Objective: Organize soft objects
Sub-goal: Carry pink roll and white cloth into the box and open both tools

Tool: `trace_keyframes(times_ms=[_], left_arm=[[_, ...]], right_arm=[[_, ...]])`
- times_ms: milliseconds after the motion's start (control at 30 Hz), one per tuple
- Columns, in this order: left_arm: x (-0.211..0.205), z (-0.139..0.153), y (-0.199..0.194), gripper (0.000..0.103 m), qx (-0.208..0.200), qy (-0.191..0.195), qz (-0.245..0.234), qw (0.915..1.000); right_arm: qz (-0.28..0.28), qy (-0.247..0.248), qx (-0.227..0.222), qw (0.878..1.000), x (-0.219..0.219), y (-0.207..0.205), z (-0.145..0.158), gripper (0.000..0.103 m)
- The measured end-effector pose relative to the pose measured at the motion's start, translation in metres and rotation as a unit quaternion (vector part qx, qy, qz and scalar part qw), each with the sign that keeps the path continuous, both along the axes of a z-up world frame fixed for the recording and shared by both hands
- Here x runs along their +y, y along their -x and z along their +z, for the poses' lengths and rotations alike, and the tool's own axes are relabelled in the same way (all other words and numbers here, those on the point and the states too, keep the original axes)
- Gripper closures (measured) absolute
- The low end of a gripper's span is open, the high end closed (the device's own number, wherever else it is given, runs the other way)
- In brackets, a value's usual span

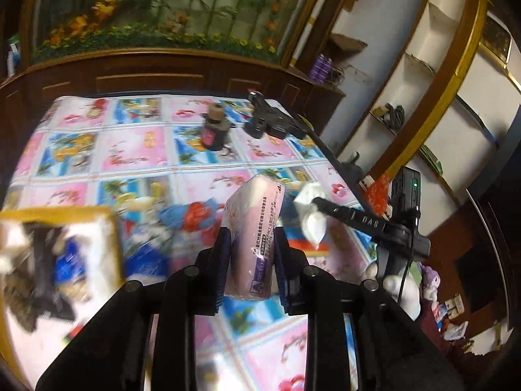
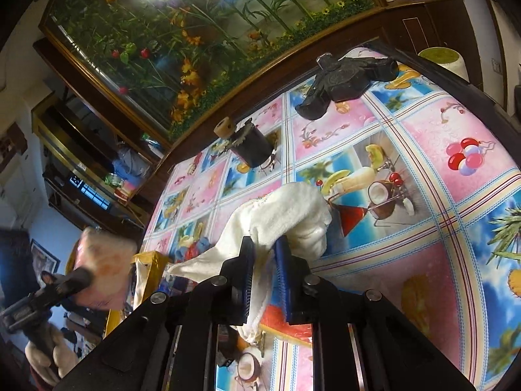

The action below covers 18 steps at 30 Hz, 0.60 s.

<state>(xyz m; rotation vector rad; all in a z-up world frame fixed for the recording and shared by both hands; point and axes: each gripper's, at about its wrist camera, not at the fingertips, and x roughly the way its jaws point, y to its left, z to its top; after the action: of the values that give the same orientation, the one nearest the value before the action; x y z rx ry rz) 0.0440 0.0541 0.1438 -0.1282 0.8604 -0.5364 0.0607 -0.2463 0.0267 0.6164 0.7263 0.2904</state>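
The left gripper (image 1: pixel 250 257) was clamped on a pink plastic-wrapped tissue pack (image 1: pixel 254 231), held upright above the patterned tablecloth (image 1: pixel 136 150). The right gripper (image 2: pixel 263 270) had its fingers closed on a white cloth (image 2: pixel 283 218), which hung bunched over the table, lifted off the surface. At the table's left edge sat a yellow-rimmed box (image 1: pixel 114 228), blurred, with dark and blue items inside. Farther back on the cloth stood a dark cylindrical jar (image 1: pixel 213 130) and, near it, a black gripper-like device (image 1: pixel 273 117), well apart from both held things
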Motion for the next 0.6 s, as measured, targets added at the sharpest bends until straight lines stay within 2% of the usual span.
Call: trace_keyframes(times_ms=[167,333,433,600], left_arm=[[0.079,-0.006,0.046,0.08,0.007,-0.003,0.075,0.9972],[0.146,-0.037,0.064,0.08,0.035,-0.03,0.147,0.9881],[0.176,-0.059,0.062,0.08,0.06,-0.028,0.177,0.982],[0.203,-0.089,0.049,0.08,0.081,-0.034,0.219,0.9717]], right_arm=[[-0.006,0.006,-0.009,1.0,0.0,0.008,0.0,0.09],[0.0,0.01,-0.028,1.0,0.013,0.029,0.019,0.09],[0.04,0.02,-0.042,0.998,0.045,0.048,0.038,0.09],[0.105,0.057,-0.054,0.991,0.114,0.068,0.058,0.09]])
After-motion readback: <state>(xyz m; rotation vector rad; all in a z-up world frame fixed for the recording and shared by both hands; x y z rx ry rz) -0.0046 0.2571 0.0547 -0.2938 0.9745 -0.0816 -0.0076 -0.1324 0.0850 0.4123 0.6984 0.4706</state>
